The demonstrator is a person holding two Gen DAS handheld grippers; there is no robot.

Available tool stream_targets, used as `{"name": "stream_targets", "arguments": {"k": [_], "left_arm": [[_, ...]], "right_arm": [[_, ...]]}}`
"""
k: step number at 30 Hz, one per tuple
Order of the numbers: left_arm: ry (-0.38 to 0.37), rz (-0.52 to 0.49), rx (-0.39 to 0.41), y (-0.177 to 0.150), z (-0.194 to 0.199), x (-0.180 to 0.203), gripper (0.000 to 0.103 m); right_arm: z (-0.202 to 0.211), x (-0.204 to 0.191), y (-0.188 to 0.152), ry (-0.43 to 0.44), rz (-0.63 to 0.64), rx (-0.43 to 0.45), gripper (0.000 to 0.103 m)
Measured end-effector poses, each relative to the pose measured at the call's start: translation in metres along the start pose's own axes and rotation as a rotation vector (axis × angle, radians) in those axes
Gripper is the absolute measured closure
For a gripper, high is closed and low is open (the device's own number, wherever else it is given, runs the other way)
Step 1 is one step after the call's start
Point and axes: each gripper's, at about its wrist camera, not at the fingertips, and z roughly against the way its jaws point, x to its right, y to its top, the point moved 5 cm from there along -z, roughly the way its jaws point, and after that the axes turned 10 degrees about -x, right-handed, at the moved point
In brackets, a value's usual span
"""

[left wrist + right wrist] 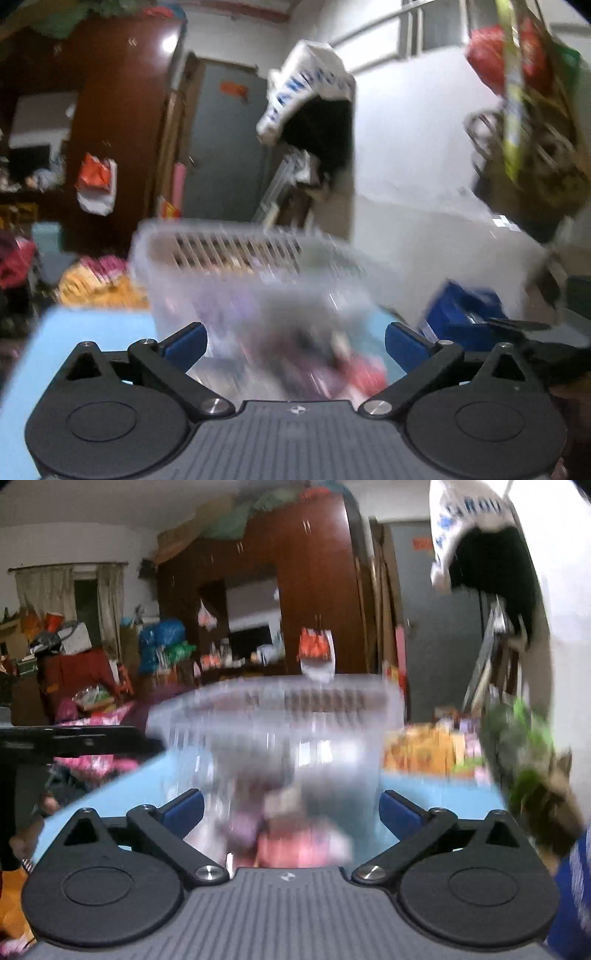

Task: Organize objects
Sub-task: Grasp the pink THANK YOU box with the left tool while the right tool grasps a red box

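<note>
Left gripper (295,341): blue-padded fingers spread wide, nothing between them; it points at the clear basket straight ahead.
Right gripper (291,810): fingers likewise set wide apart and gripping nothing, aimed at the same basket from its own side.
Clear basket (255,280): a see-through plastic bin with a slotted upper wall, standing on the light blue table (99,332) just beyond both sets of fingertips; in the right wrist view (280,734) it fills the middle, ahead of the fingers.
Contents: pink, purple and white shapes lie low inside, close to the fingertips; probably small packets, though smear makes that a guess.
Blue box (461,314): sits to the right of the left gripper's right finger, near the basket.
Wicker basket (532,162): up and to the right of the left tool, stuffed with red and green items.
Step in hand: seemingly a reach toward the basket or its contents.
Doing it well: slow down so the view steadies, choose one item or one wall, centre it between the pads, and close only once both pads flank it squarely; thin plastic will likely flex, so grip near a corner.
Hard to make out: both views are motion-blurred; the basket's base and near wall sit behind the gripper bodies, and single items inside cannot be told apart.
</note>
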Motion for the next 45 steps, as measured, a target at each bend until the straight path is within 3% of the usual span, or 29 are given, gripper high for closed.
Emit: {"name": "stream_targets", "arguments": {"k": [3, 6, 10, 12, 14, 16, 24, 26, 31, 33, 40, 45], "left_arm": [[-0.06, -0.016, -0.061, -0.031, -0.007, 0.012, 0.0], [-0.003, -0.043, -0.087, -0.043, -0.02, 0.019, 0.0], [-0.009, -0.058, -0.138, -0.049, -0.039, 0.031, 0.0], [0.052, -0.073, -0.169, -0.053, -0.046, 0.031, 0.001], [0.065, -0.047, -0.194, -0.052, -0.047, 0.029, 0.011], [0.043, -0.008, -0.19, -0.052, -0.045, 0.026, 0.023], [0.059, 0.04, -0.135, -0.06, -0.012, -0.001, 0.025], [0.075, 0.039, -0.124, -0.064, -0.004, -0.007, 0.025], [0.068, 0.085, -0.102, -0.067, 0.004, -0.024, 0.025], [0.06, 0.098, -0.089, -0.069, 0.009, -0.027, 0.025], [0.058, 0.097, -0.033, -0.071, 0.019, -0.031, 0.026], [0.045, 0.096, -0.028, -0.075, 0.016, -0.029, 0.027]], "right_arm": [[0.001, 0.009, -0.03, -0.009, -0.079, -0.012, 0.0], [0.005, 0.018, -0.038, -0.031, -0.135, 0.009, 0.0], [0.004, 0.011, -0.042, -0.019, -0.125, 0.0, 0.0], [0.0, 0.004, -0.045, -0.023, -0.093, -0.024, 0.0], [-0.002, -0.002, -0.047, -0.011, -0.068, -0.039, 0.0], [-0.002, -0.009, -0.053, 0.008, -0.05, -0.044, 0.0], [-0.018, -0.041, -0.051, 0.062, 0.037, -0.107, 0.001], [-0.028, -0.052, -0.048, 0.055, 0.076, -0.142, 0.005], [-0.044, -0.058, -0.045, -0.017, 0.094, -0.176, 0.026], [-0.046, -0.054, -0.047, -0.023, 0.073, -0.178, 0.05], [-0.031, -0.048, -0.053, -0.011, 0.045, -0.108, 0.051], [-0.004, -0.032, -0.064, 0.038, -0.072, -0.008, 0.051]]}}
